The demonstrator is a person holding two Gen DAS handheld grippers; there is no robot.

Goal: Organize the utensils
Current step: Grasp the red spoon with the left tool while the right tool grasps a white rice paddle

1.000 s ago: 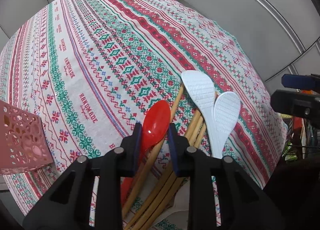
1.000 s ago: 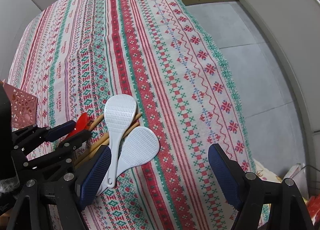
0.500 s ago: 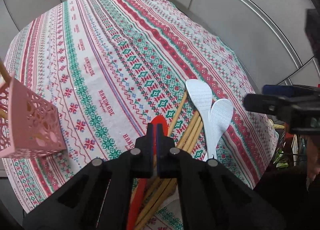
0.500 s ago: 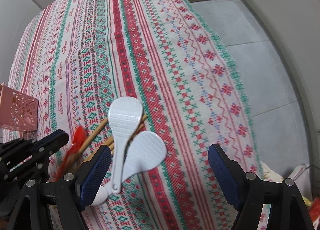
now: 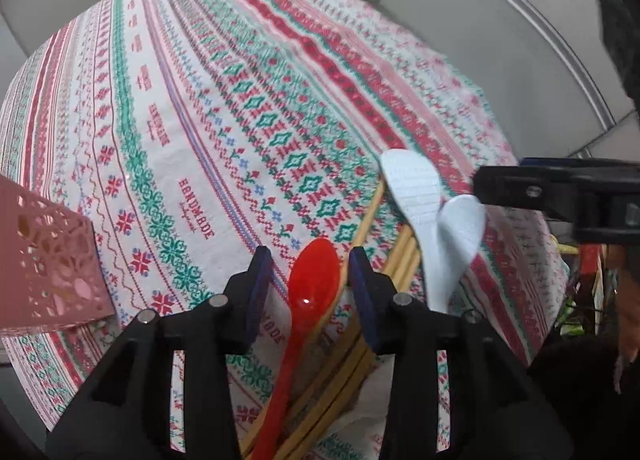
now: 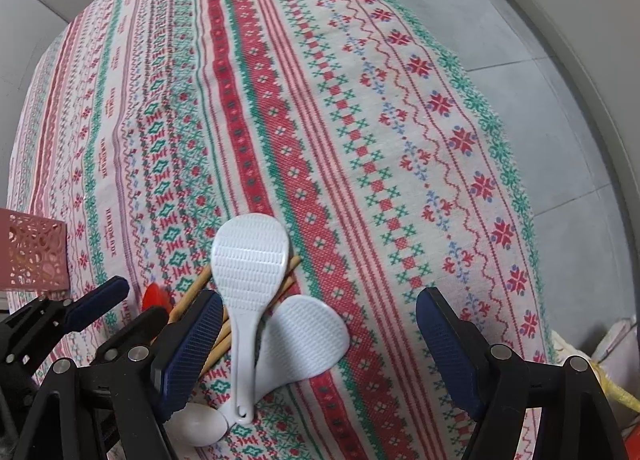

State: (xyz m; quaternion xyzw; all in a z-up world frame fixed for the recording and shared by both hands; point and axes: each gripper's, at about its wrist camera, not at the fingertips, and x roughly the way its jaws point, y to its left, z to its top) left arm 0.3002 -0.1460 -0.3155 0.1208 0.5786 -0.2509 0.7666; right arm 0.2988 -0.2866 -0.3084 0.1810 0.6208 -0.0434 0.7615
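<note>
A red plastic spoon (image 5: pixel 310 292) lies on the patterned tablecloth (image 5: pixel 200 119), its bowl between the open fingers of my left gripper (image 5: pixel 310 264), which does not grip it. Its tip shows in the right wrist view (image 6: pixel 157 296). Beside it lie several wooden chopsticks (image 5: pixel 394 256) and two white rice paddles (image 5: pixel 416 187) (image 5: pixel 456 244). My right gripper (image 6: pixel 320 344) is wide open over the paddles (image 6: pixel 250 260) (image 6: pixel 304 340). A pink perforated basket (image 5: pixel 44 264) stands at the left.
The left gripper (image 6: pixel 92 316) shows at the lower left of the right wrist view, next to the basket (image 6: pixel 34 252). A white spoon (image 6: pixel 196 426) lies by the paddle handles. The table's right edge (image 6: pixel 500 147) drops to a grey floor.
My left gripper shut on the red spoon half a second ago and has now opened, with the spoon lying between its fingers. The right gripper has stayed open.
</note>
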